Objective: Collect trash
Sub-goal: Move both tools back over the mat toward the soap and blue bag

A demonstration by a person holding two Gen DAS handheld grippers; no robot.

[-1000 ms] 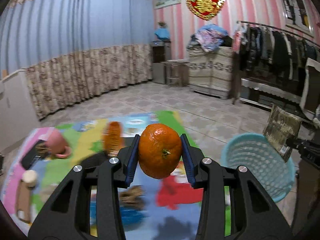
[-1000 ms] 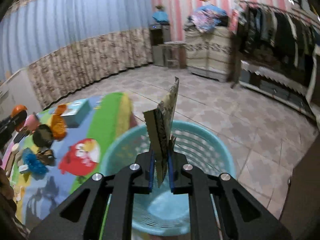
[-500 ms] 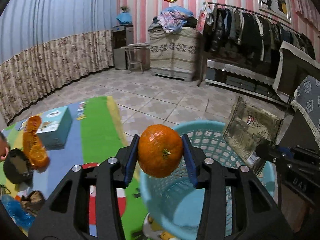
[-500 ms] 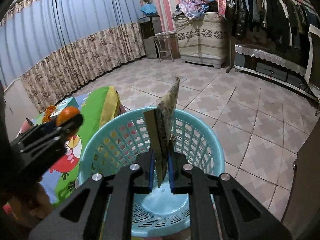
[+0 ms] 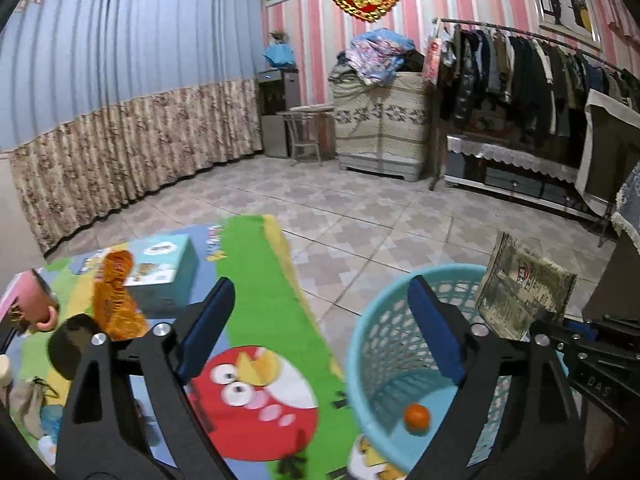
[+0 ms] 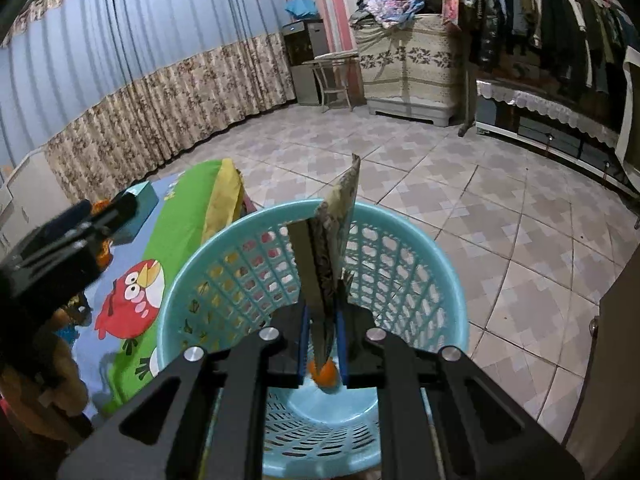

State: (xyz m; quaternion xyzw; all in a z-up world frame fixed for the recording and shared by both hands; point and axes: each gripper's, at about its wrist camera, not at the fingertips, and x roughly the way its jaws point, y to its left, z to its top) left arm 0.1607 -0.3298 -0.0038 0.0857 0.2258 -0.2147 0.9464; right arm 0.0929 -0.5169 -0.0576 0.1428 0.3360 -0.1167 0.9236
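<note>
My left gripper (image 5: 320, 332) is open and empty, above the left rim of the light-blue basket (image 5: 368, 344). The orange (image 5: 416, 417) lies inside the basket near its bottom; it also shows in the right wrist view (image 6: 325, 376). My right gripper (image 6: 322, 344) is shut on a flat, patterned empty wrapper (image 6: 334, 248) and holds it upright over the basket (image 6: 424, 248). The wrapper (image 5: 524, 300) also shows in the left wrist view, at the basket's right side. The left gripper (image 6: 76, 236) appears at the left of the right wrist view.
A colourful play mat (image 5: 256, 280) lies left of the basket with an orange snack bag (image 5: 116, 292), a teal box (image 5: 164, 268), a pink cup (image 5: 32, 300) and a dark round object (image 5: 72, 346) on it. Tiled floor (image 6: 500, 208) surrounds the basket. Furniture and a clothes rack (image 5: 520, 68) stand at the back.
My left gripper opened and the orange dropped into the basket. The right gripper stays over the basket with the wrapper still held.
</note>
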